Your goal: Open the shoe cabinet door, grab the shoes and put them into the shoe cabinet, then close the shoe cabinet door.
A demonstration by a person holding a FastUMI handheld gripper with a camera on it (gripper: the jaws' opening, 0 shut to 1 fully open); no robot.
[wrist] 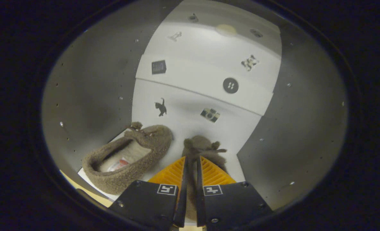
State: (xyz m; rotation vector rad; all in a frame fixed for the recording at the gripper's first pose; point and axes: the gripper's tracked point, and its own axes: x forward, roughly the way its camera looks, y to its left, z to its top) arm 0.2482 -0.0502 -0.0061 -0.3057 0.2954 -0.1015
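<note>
We have the gripper [191, 160] nearly closed, pinching one fuzzy brown slipper [204, 146] inside the shoe cabinet [190, 122] beside the other slipper [129, 157]; releasing carelessly might tip it against its mate.

shoes: two fuzzy brown slippers | left slipper [129, 157] lies on cabinet's white shelf [183, 122], opening up (pale lining visible) | right slipper [202, 147] pinched between the gripper [190, 162] fingers, just beside the first | cabinet open, grey side walls [93, 96]
</note>
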